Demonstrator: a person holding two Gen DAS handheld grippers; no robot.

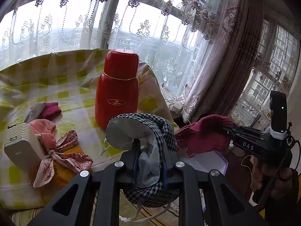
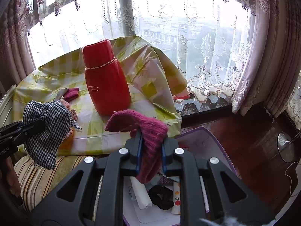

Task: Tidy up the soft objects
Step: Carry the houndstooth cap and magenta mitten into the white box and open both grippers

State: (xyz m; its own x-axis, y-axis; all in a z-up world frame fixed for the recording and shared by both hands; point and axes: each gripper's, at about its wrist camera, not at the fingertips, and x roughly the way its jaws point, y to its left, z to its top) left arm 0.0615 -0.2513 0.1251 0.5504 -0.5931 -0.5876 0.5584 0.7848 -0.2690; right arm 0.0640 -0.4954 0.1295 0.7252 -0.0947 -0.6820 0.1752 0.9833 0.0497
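My left gripper (image 1: pixel 150 150) is shut on a black-and-white houndstooth cloth (image 1: pixel 160 130) with a pale grey lining; white strings hang from it. To its right, my right gripper (image 1: pixel 226 130) pinches a magenta knitted piece (image 1: pixel 203 133). In the right wrist view that right gripper (image 2: pixel 151 142) is shut on the magenta knit (image 2: pixel 150 131), which droops over a purple-rimmed box (image 2: pixel 201 141). The left gripper (image 2: pixel 35 125) holds the houndstooth cloth (image 2: pixel 49 126) at the left. Both items hang just off the table's near edge.
A red flask (image 1: pixel 116 92) stands on the yellow checked tablecloth (image 1: pixel 65 75). A pink cloth (image 1: pixel 45 130), a patterned scarf (image 1: pixel 65 156), a second magenta knit (image 1: pixel 50 109) and a white device (image 1: pixel 20 146) lie at the left. The box holds a black scrunchie (image 2: pixel 161 195). Curtains hang behind.
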